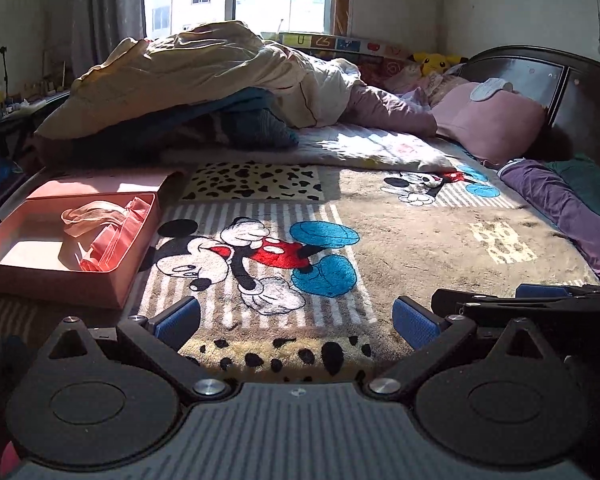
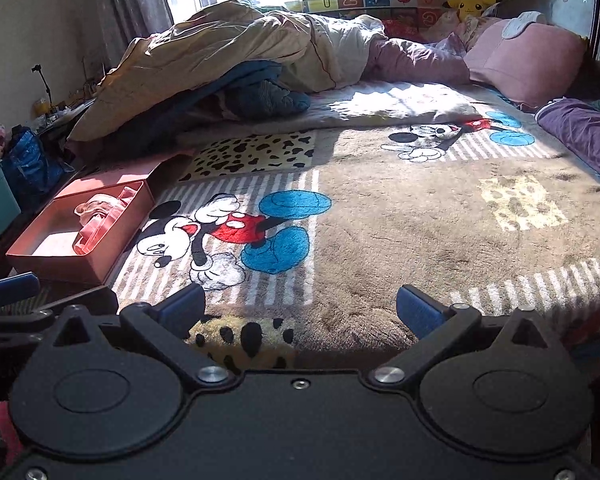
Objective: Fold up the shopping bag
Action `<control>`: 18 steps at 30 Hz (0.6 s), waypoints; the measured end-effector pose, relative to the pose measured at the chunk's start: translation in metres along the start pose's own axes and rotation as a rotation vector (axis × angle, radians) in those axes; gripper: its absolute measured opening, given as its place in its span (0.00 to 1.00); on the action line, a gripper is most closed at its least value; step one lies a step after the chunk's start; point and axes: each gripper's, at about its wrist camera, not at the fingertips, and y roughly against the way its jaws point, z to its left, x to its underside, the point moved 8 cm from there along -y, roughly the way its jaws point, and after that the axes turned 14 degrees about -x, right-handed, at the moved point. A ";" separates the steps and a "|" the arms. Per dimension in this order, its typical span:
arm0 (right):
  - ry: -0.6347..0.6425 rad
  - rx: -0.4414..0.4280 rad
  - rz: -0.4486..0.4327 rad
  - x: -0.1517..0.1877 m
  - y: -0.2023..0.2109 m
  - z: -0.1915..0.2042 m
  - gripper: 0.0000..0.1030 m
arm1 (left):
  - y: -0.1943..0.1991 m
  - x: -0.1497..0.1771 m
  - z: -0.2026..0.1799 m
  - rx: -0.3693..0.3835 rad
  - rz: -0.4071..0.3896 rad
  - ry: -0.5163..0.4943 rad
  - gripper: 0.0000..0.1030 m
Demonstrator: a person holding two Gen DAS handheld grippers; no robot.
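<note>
your left claw (image 1: 296, 320) and right claw (image 2: 300, 310) gape empty above the bed's near edge. the pink shopping bag (image 1: 104, 236) lies folded in the box (image 1: 132, 276) at the left edge: fresh from storage, or just stowed.

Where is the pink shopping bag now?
The pink shopping bag lies inside the open pink box at the left of both views, beside the Mickey Mouse blanket.

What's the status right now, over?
Left gripper open, empty; right gripper open, empty. Pink shopping bag crumpled in the pink box, untouched. Blanket ahead bare, nothing blocking.
</note>
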 end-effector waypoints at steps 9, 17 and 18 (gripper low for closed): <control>0.005 0.020 0.019 -0.002 -0.013 0.001 1.00 | -0.020 -0.008 -0.005 0.050 -0.001 -0.003 1.00; 0.014 0.057 0.046 -0.005 -0.028 -0.013 1.00 | -0.049 -0.016 -0.016 0.076 -0.013 -0.029 1.00; 0.009 0.058 0.050 -0.006 -0.031 -0.014 1.00 | -0.052 -0.017 -0.016 0.073 -0.015 -0.032 1.00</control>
